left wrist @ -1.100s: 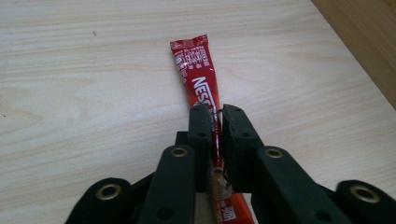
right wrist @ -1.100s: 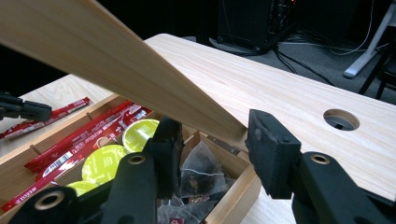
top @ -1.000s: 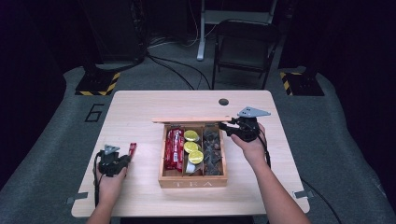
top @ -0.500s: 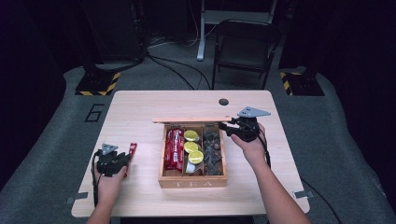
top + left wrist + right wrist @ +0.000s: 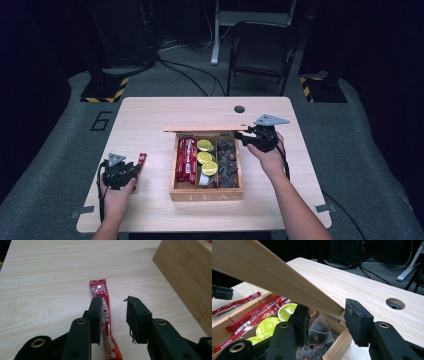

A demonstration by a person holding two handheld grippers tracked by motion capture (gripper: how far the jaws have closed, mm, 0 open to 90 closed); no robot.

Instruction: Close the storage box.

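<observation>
My left tongs (image 5: 113,308), just opening over the red stick sachet (image 5: 103,312) at lower left, may nudge it, while my right tongs (image 5: 329,315) clamping the wooden lid (image 5: 274,277) could slip.

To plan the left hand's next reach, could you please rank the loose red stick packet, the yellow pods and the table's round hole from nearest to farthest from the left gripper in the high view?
From the left gripper:
1. Loose red stick packet, on the table beside its jaws.
2. Yellow pods, in the tea box's middle compartment.
3. Round hole, near the table's far edge.
</observation>
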